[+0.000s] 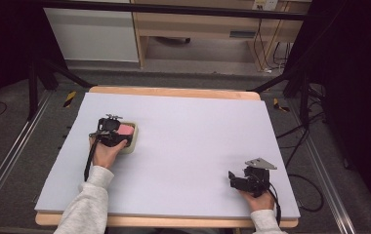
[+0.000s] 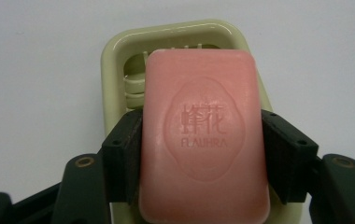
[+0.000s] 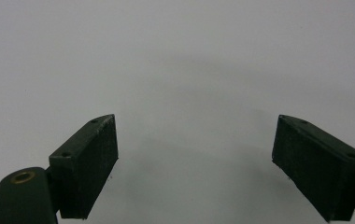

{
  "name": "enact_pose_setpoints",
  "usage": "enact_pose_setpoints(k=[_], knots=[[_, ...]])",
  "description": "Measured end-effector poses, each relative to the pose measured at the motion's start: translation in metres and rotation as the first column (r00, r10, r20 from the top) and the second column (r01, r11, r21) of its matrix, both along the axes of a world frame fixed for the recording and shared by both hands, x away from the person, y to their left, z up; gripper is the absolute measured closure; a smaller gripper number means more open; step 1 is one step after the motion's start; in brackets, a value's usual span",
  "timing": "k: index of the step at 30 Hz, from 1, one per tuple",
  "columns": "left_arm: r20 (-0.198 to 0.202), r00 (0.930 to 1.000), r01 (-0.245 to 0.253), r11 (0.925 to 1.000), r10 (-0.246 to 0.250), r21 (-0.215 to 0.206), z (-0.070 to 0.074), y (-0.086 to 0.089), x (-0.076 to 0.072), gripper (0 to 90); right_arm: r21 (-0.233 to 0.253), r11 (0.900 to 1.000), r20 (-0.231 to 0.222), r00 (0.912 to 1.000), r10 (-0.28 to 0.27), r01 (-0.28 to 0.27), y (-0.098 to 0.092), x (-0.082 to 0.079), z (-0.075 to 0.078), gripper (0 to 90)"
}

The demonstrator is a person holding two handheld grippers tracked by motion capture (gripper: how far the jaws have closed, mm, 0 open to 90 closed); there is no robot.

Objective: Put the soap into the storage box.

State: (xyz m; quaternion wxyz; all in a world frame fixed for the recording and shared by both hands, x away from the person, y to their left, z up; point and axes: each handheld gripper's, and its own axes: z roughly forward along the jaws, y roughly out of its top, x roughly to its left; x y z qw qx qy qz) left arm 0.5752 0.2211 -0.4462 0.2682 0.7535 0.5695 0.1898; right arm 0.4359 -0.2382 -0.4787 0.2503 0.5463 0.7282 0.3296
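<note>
While clamping pink soap (image 2: 203, 140), left claw (image 2: 202, 154) over dish (image 2: 115, 51).

Table (image 1: 174, 92): wooden top, covered by pale grey mat (image 1: 198, 141); wood rim exposed at far and near edges. Floor (image 1: 17, 126): grey carpet. Metal rails (image 1: 8, 161) flank table left and right. Black frame bar (image 1: 174, 9) spans top. Beyond far edge: white panel (image 1: 93, 34) at left, light wooden furniture (image 1: 198, 27) at centre. Cables (image 1: 296, 141) on floor at right. Dark drapes at both sides. Lighting even.
</note>
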Motion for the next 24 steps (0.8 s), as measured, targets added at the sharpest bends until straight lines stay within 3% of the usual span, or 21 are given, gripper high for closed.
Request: enact_pose_setpoints(k=[3,7,19,24], knots=[[0.006,1.0000,0.001,1.0000,-0.001,0.000,0.001,0.000,-0.001,36.6,-0.001,1.000,0.000,1.0000,0.001,-0.001,0.000,0.000,0.000,14.6],[0.059,0.9982,0.008,0.9999,-0.007,-0.013,0.012,0.000,-0.005,33.2,0.000,1.000,0.000,1.0000,0.000,0.000,0.000,0.000,0.000,14.6],[0.089,0.9953,0.038,0.9993,-0.038,0.003,0.023,0.004,-0.018,31.1,0.000,1.000,0.004,1.0000,-0.003,0.003,0.000,0.000,0.000,14.6],[0.106,0.9901,0.098,0.9938,-0.092,-0.052,0.022,0.010,-0.030,30.9,-0.001,1.000,0.013,0.9999,-0.008,0.008,0.000,-0.001,0.001,14.6]])
